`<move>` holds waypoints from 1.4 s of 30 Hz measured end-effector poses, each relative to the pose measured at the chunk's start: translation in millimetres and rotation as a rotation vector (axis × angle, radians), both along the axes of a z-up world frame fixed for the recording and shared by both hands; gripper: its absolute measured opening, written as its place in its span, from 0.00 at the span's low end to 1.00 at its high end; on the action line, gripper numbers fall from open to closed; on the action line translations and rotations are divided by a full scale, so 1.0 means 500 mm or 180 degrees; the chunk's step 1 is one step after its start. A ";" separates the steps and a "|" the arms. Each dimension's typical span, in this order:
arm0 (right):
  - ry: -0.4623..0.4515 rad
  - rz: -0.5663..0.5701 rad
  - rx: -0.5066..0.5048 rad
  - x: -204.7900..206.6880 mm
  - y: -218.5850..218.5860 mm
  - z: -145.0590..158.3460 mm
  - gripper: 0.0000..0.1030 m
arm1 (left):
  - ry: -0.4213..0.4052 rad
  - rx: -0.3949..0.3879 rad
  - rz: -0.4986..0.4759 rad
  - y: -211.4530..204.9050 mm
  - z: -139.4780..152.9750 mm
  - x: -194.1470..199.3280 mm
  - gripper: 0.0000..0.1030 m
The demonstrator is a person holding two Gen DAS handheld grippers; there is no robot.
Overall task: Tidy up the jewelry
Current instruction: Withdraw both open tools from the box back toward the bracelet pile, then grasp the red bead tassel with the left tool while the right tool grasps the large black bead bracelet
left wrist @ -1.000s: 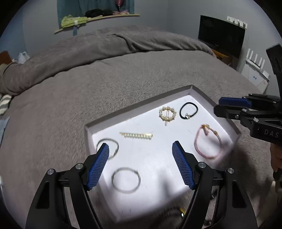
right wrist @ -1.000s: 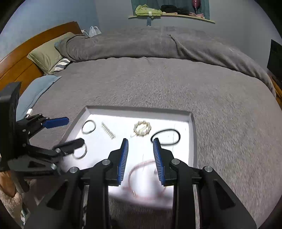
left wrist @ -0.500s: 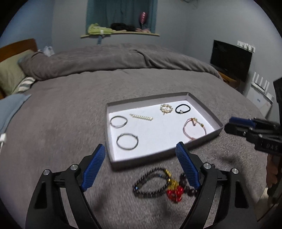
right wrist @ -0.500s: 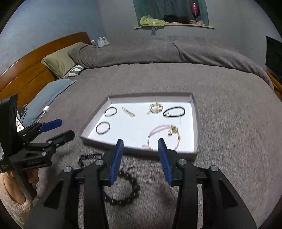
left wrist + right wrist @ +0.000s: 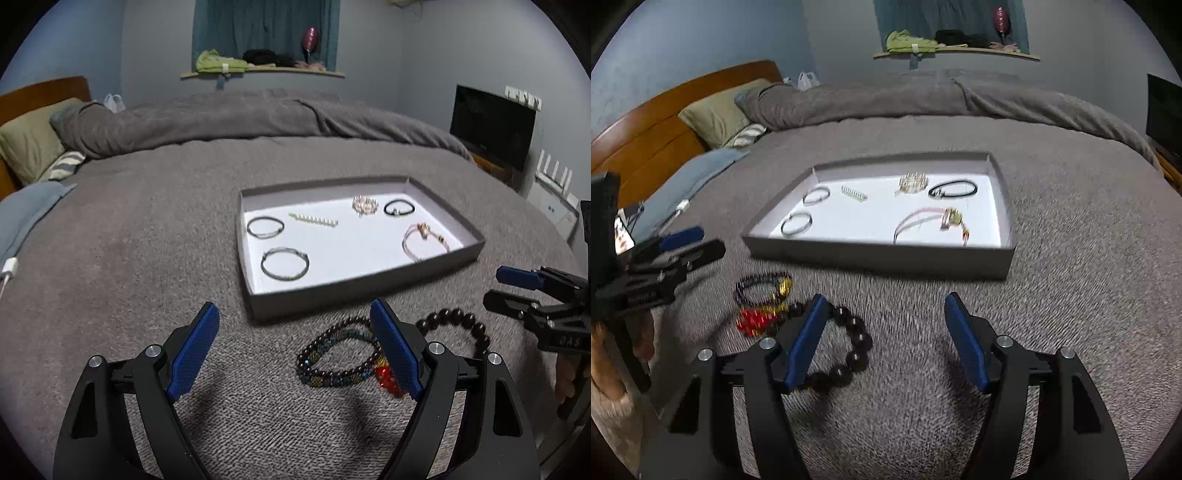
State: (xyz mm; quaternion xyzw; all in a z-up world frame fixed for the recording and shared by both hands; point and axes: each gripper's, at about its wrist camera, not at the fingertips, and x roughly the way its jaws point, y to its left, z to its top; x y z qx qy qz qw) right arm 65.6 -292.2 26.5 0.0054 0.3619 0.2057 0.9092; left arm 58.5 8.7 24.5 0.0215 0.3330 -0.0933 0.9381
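Note:
A grey tray (image 5: 369, 286) with a white floor lies on the bed; it also shows in the right wrist view (image 5: 879, 254). Inside are two silver bangles (image 5: 284, 263), a gold hair clip (image 5: 314, 220), a pearl brooch (image 5: 365, 204), a black hair tie (image 5: 399, 208) and a pink bracelet (image 5: 424, 238). In front of the tray on the blanket lie a small-bead bracelet (image 5: 332, 354), a red bead piece (image 5: 751, 321) and a large dark bead bracelet (image 5: 849, 350). My left gripper (image 5: 295, 354) is open and empty. My right gripper (image 5: 886, 339) is open and empty.
The grey blanket (image 5: 129, 258) covers the whole bed. Pillows (image 5: 716, 114) and a wooden headboard (image 5: 646, 133) are at the left. A phone charger (image 5: 9, 266) lies at the left edge. A TV (image 5: 491, 125) stands at the right wall.
Both grippers have pulled back from over the tray toward the near side of the bed. The right gripper's jaws have opened wider. The bead bracelets have come into view.

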 end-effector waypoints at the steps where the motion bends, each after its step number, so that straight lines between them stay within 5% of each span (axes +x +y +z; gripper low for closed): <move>1: -0.0001 0.0028 -0.0009 -0.003 0.001 -0.003 0.64 | -0.0010 0.0030 -0.0015 -0.002 -0.003 -0.002 0.82; 8: 0.0117 0.0168 -0.0034 -0.002 0.004 -0.019 0.65 | 0.0154 0.0076 -0.0602 -0.056 -0.016 -0.036 0.82; 17: 0.0238 0.0255 0.0009 -0.001 0.002 -0.032 0.65 | 0.0225 0.0269 -0.0766 -0.097 -0.042 -0.050 0.79; 28: 0.0247 0.0300 -0.0007 -0.005 0.014 -0.038 0.57 | 0.0371 0.0280 -0.0935 -0.107 -0.055 -0.056 0.41; 42: 0.0316 0.0269 0.0077 0.005 0.009 -0.047 0.44 | 0.0442 0.0293 -0.0999 -0.115 -0.068 -0.052 0.24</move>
